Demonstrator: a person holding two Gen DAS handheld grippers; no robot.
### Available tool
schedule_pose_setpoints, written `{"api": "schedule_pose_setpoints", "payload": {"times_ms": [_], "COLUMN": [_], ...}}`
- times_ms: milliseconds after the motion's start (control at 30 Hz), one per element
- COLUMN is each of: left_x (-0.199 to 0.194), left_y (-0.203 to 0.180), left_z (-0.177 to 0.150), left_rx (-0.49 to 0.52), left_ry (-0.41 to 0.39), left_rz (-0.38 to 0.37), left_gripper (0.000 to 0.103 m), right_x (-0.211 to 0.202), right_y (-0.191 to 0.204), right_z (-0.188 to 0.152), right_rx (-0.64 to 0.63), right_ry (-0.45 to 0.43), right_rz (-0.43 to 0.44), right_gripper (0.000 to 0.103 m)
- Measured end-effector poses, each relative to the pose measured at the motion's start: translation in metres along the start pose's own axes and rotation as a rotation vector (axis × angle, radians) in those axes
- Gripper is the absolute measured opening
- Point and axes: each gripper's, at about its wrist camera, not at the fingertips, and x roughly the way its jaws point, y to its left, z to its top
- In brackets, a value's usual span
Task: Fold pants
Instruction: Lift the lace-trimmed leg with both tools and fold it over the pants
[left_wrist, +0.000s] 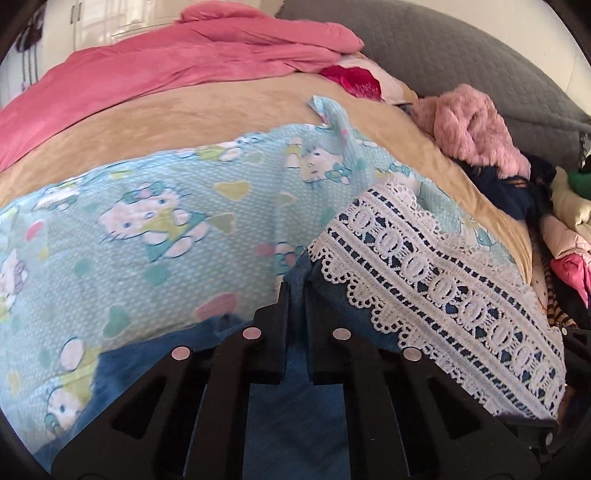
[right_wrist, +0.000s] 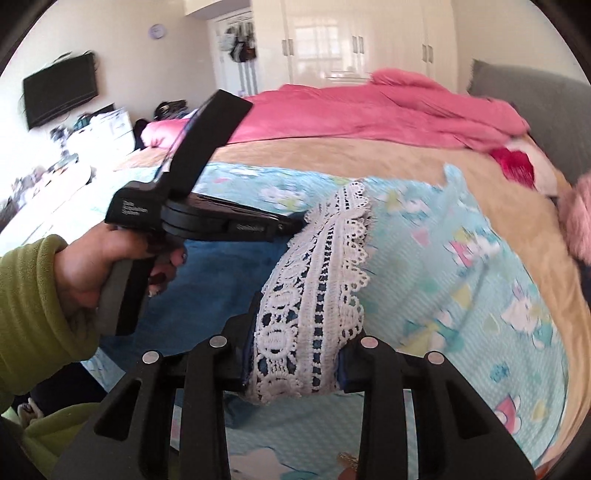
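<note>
I see blue denim pants (left_wrist: 325, 291) with a scalloped white lace hem (left_wrist: 436, 266), lower centre, running lower left to upper right over a cartoon-print sheet (left_wrist: 147, 206). My left gripper (left_wrist: 295, 295) pinches denim; my right gripper (right_wrist: 295, 354) clamps bunched lace.

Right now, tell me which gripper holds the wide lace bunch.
The right gripper: its jaws stand apart around bunched lace trim. The left gripper pinches only thin denim edge.

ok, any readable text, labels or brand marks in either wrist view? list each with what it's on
Three-line white print on the left gripper body near the handle: too blurred to read.
Raised word on the side of its arm: too blurred to read.
Cartoon-print sheet: pictures only, no words.
Round wall clock: too small to read.
</note>
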Motion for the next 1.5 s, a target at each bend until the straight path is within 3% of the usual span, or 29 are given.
{"api": "schedule_pose_setpoints", "payload": {"times_ms": [133, 267, 400, 567, 733, 767, 833, 1000, 1200, 1300, 1367, 1433, 1467, 1500], "left_x": [-0.018, -0.036, -0.064, -0.087, -0.093, -0.093, -0.091, -0.08, -0.06, -0.053, -0.049, -0.048, -0.049, -0.053], "left_y": [0.025, 0.063, 0.116, 0.148, 0.157, 0.158, 0.158, 0.151, 0.135, 0.13, 0.127, 0.122, 0.121, 0.118], "left_z": [-0.013, -0.034, -0.059, -0.085, -0.098, -0.1, -0.105, -0.107, -0.099, -0.093, -0.088, -0.082, -0.079, -0.075], "left_rx": [-0.045, -0.126, -0.309, -0.429, -0.459, -0.468, -0.479, -0.515, -0.494, -0.493, -0.492, -0.474, -0.469, -0.456], "left_ry": [-0.017, 0.005, -0.041, -0.106, -0.13, -0.128, -0.121, -0.089, -0.026, -0.008, 0.0, 0.005, 0.002, -0.009], "left_rz": [0.004, 0.09, 0.057, -0.005, -0.057, -0.071, -0.103, -0.208, -0.199, -0.141, -0.102, -0.079, -0.078, -0.072], "left_gripper": [0.004, 0.005, 0.011, 0.019, 0.026, 0.026, 0.03, 0.042, 0.049, 0.045, 0.026, 0.011, 0.01, 0.009], "right_x": [0.013, 0.033, 0.053, 0.074, 0.065, 0.059, 0.048, 0.029, 0.023, 0.029, 0.034, 0.045, 0.051, 0.055], "right_y": [0.04, 0.077, 0.116, 0.153, 0.167, 0.164, 0.157, 0.144, 0.146, 0.152, 0.156, 0.154, 0.15, 0.143], "right_z": [0.003, 0.002, -0.008, -0.021, -0.021, -0.019, -0.016, -0.029, -0.047, -0.051, -0.054, -0.058, -0.059, -0.057], "right_rx": [-0.093, -0.182, -0.289, -0.369, -0.39, -0.373, -0.353, -0.367, -0.378, -0.364, -0.36, -0.347, -0.322, -0.262], "right_ry": [0.03, 0.081, 0.141, 0.198, 0.189, 0.181, 0.163, 0.154, 0.149, 0.15, 0.144, 0.153, 0.168, 0.185], "right_rz": [0.017, 0.043, 0.044, 0.05, 0.104, 0.123, 0.128, 0.098, 0.153, 0.189, 0.207, 0.164, 0.158, 0.193], "right_gripper": [0.03, 0.03, 0.03, 0.031, 0.041, 0.05, 0.058, 0.06, 0.06, 0.06, 0.06, 0.059, 0.038, 0.027]}}
